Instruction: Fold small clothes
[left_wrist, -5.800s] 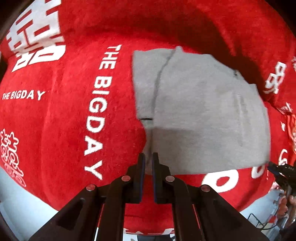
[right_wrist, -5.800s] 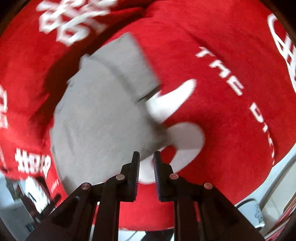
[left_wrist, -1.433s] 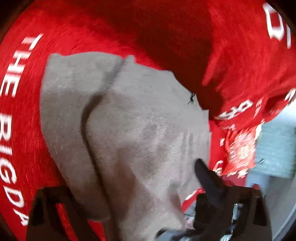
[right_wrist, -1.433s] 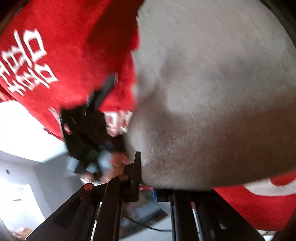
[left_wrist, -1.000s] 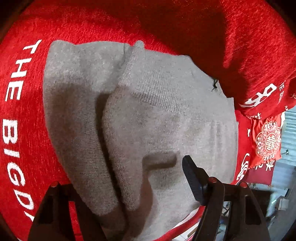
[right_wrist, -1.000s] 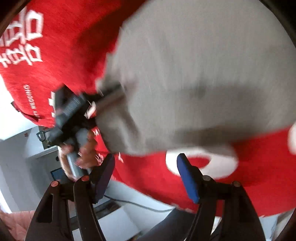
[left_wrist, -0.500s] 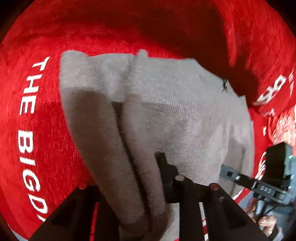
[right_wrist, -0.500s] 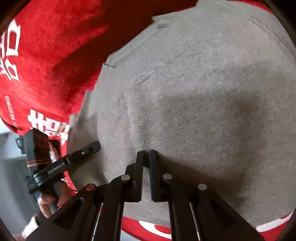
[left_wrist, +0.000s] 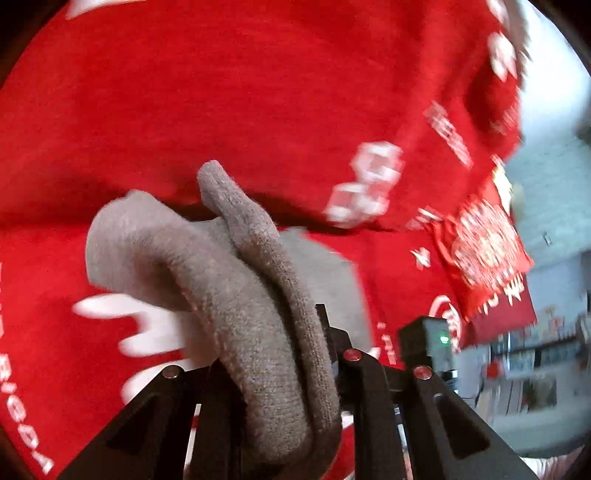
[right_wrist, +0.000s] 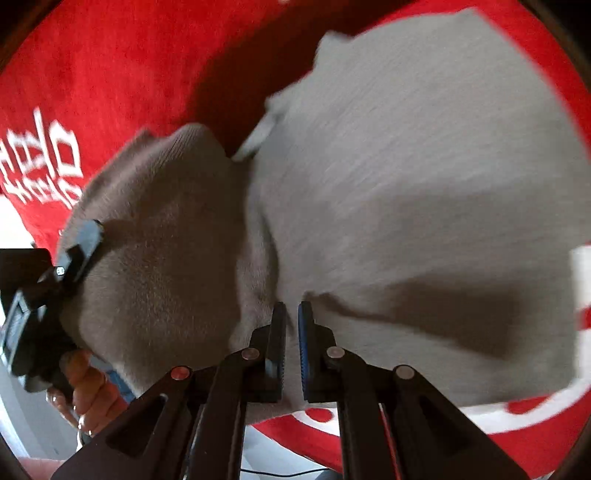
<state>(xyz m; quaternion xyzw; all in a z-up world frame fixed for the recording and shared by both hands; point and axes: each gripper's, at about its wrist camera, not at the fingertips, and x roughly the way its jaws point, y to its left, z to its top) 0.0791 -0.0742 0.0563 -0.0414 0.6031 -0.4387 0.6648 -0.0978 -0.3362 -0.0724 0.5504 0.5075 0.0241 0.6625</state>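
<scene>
A grey knit garment lies on the red cloth with white lettering. My left gripper is shut on a thick bunched fold of the garment and holds it up off the cloth. In the right wrist view that gripper's black finger presses into the raised left part of the garment, with a hand behind it. My right gripper has its jaws nearly together, pinched on the garment's near edge, and a crease runs out from its tips. The left gripper's left finger is hidden under the knit.
The red cloth's edge hangs down at the right, with a blurred room and shelves beyond it. The right gripper's body shows just right of my left fingers. A pale floor and a cable lie below the cloth's near edge.
Both grippers stood open a second ago and have closed on the grey garment. The left one has lifted its fold up and away from the cloth; the right has shifted sideways along the near edge.
</scene>
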